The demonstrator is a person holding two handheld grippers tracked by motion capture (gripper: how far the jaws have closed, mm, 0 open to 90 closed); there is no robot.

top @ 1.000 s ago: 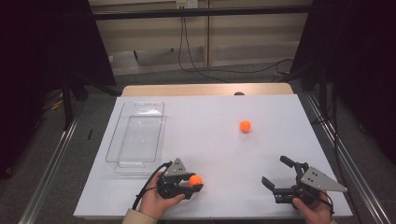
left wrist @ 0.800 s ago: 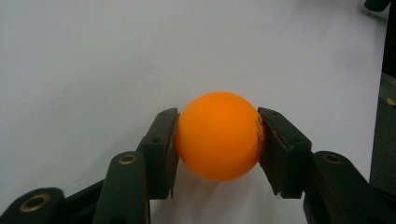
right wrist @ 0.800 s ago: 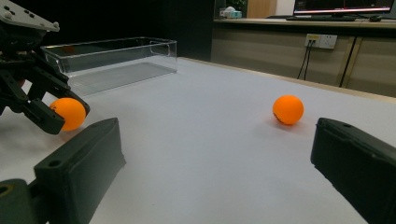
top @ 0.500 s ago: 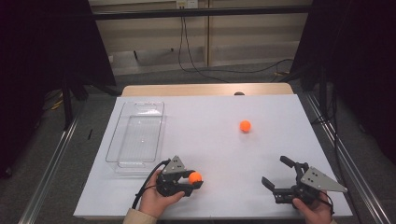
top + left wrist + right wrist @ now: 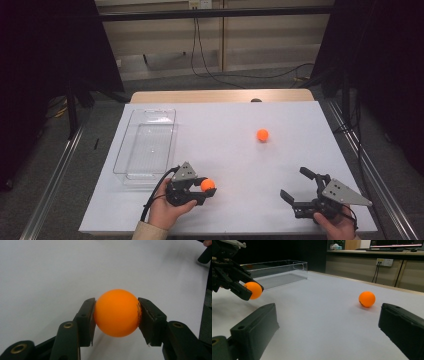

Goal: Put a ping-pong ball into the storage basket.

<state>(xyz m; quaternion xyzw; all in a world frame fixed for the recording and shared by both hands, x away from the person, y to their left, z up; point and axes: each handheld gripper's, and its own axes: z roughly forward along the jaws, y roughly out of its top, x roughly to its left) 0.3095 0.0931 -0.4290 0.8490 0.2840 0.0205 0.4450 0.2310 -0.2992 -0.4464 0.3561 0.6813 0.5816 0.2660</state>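
**Orange ball clamped in the left gripper, clear tray close by**

Orange ball [image 5: 117, 312] is held between the 2 black jaws of the left gripper [image 5: 199, 188], which are clamped on its sides; in the left gripper view both pads are seen pressed against it, with a faint shadow on the white table [image 5: 225, 150] beneath, so the ball is judged to be lifted just off the surface. In the high view the ball is seen near the front edge of the table, just beside the near end of the clear tray [image 5: 146, 144], which is empty.

A second orange ball [image 5: 262, 135] is seen resting on the table, well apart from both grippers, toward the far right. The right gripper [image 5: 299, 191] is held low near the front right corner with its jaws apart and nothing between them; the second ball is framed between them in the right gripper view, but far off.

The work in hand is judged to be carrying the held ball to the tray. The ball is smooth and round and is gripped at 2 small contact patches only, so it could be squeezed out by any tilt or jolt. If it is released above the hard tray floor, it could bounce over the low wall and roll off the table.
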